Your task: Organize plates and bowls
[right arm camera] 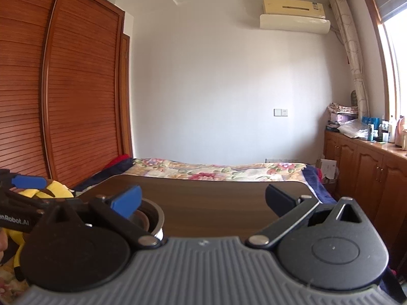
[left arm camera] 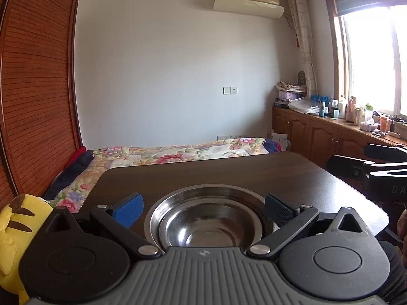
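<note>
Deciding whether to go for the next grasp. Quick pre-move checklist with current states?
1. Left gripper open: ok, fingers spread wide either side of the steel bowls.
2. Right gripper open and empty: ok.
3. Steel bowls nested: ok, a smaller one sits inside a larger.
4. Stack fully on the table, away from edges: cannot tell, near side hidden by the gripper body.
5. Table space free beside the stack: ok, bare wood ahead of the right gripper.
6. Other plates or bowls left to sort: cannot tell, none in view.
</note>
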`<action>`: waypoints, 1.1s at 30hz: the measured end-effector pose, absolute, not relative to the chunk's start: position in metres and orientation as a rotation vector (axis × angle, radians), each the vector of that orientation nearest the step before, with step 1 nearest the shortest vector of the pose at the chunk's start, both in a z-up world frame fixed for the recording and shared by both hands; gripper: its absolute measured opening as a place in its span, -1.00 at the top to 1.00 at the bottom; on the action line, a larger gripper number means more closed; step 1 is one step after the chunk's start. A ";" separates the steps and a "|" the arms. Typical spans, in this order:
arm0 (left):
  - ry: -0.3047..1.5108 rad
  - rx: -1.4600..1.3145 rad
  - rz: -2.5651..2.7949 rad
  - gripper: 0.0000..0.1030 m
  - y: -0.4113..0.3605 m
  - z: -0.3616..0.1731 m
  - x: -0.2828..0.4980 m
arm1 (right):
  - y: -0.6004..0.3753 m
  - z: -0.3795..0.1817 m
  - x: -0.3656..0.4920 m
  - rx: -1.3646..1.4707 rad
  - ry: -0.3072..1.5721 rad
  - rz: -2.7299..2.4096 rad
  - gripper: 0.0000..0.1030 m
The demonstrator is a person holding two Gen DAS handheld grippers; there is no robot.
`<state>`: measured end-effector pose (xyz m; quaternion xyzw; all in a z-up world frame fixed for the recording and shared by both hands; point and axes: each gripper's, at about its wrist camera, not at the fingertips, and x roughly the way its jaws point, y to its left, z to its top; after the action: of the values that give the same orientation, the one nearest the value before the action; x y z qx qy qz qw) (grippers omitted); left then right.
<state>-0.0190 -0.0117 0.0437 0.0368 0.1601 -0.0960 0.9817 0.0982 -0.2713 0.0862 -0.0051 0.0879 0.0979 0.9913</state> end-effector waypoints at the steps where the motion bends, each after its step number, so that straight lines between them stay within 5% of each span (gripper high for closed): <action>1: 0.320 0.077 -0.186 -1.00 -0.013 0.045 -0.020 | -0.271 0.087 0.098 -0.011 0.176 0.189 -1.00; 33: 0.342 0.090 -0.121 -1.00 -0.011 0.002 -0.018 | -0.272 0.040 0.097 -0.011 0.245 0.093 -1.00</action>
<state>-0.0183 -0.0114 0.0015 0.0448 0.1699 -0.0602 0.9826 0.0966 -0.2721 0.0395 -0.0052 0.1220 0.0465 0.9914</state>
